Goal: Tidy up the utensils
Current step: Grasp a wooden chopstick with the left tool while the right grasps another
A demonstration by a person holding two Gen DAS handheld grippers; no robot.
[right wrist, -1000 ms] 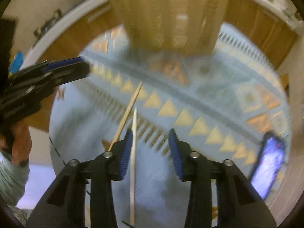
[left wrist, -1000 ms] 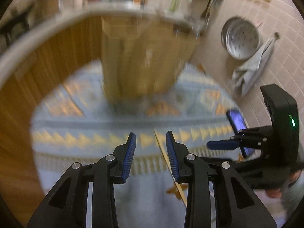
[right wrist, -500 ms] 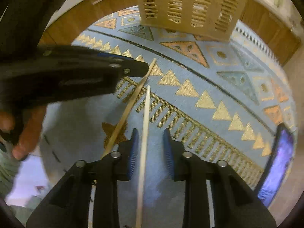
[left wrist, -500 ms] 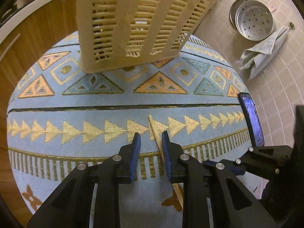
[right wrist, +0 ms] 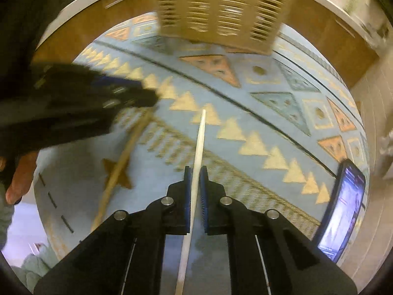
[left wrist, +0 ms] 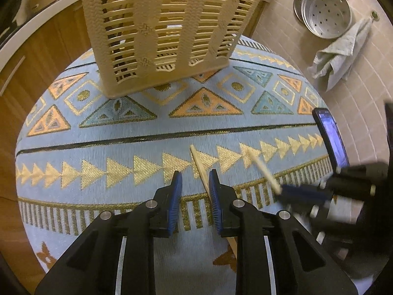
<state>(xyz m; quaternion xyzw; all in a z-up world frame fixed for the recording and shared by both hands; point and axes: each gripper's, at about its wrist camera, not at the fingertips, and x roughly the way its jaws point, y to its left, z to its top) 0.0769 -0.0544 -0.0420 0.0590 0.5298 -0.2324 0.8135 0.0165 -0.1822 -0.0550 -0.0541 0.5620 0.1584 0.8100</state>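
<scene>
A beige slotted utensil basket [left wrist: 167, 29] stands on the far side of a round blue patterned rug [left wrist: 73, 152]; it also shows in the right wrist view [right wrist: 221, 7]. My right gripper [right wrist: 195, 172] is shut on a pale chopstick [right wrist: 200, 135] and holds it off the rug; this chopstick shows in the left wrist view [left wrist: 264, 169]. A second wooden chopstick [left wrist: 200, 166] lies on the rug, and shows in the right wrist view [right wrist: 120, 164]. My left gripper [left wrist: 195, 179] is open, with its right finger beside that chopstick.
A phone [left wrist: 331, 137] leans at the rug's right edge. A metal steamer tray [left wrist: 324, 14] and a grey cloth [left wrist: 339, 54] lie on the tiled floor at the far right. Wooden cabinets [left wrist: 36, 56] curve behind the rug.
My right gripper has shut on the pale chopstick and lifted it off the rug. My left gripper has come lower and closer to the other chopstick and stays open.
</scene>
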